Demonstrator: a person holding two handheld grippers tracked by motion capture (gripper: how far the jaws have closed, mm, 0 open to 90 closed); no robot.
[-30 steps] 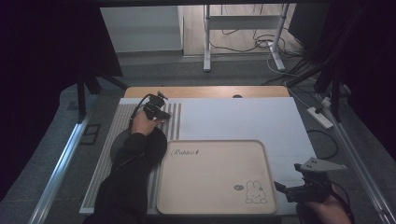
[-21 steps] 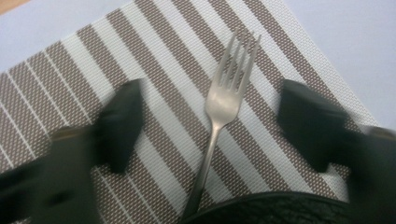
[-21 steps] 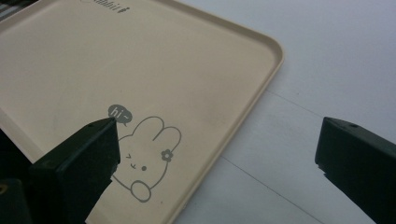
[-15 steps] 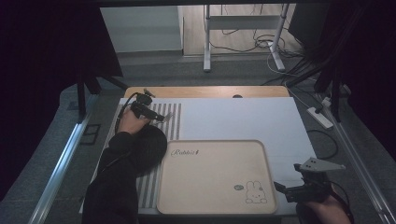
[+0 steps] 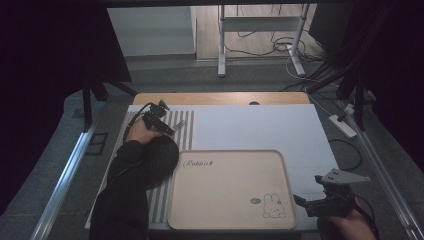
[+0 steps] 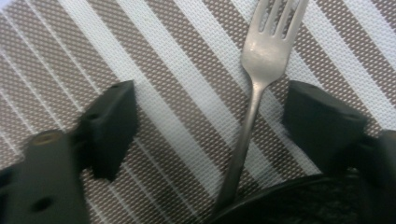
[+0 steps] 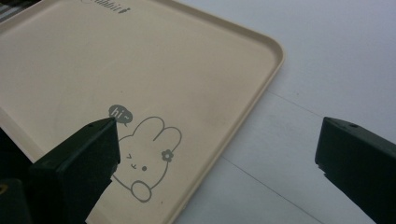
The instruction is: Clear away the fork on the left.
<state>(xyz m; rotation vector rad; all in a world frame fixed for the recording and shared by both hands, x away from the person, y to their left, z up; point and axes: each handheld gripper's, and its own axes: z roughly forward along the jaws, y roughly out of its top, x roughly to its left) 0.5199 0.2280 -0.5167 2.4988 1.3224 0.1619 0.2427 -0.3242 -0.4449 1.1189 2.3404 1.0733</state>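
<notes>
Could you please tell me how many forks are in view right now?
1: a fork lying on the striped placemat, between the open left gripper jaws. Others may be hidden.

Room dim, sides dark. Grey floor point(image 5: 165, 80) beyond the counter point(image 5: 215, 98). White metal stand point(image 5: 260, 35) at rear, cables point(image 5: 280, 47) around its base. Power strip point(image 5: 343, 126) on floor.

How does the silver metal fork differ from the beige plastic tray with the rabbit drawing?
The silver metal fork is slim and shiny; the beige plastic tray is broad, matte and printed. The fork lies on the striped placemat, the tray mostly on the white table cover. Both lie flat, ungripped.
</notes>
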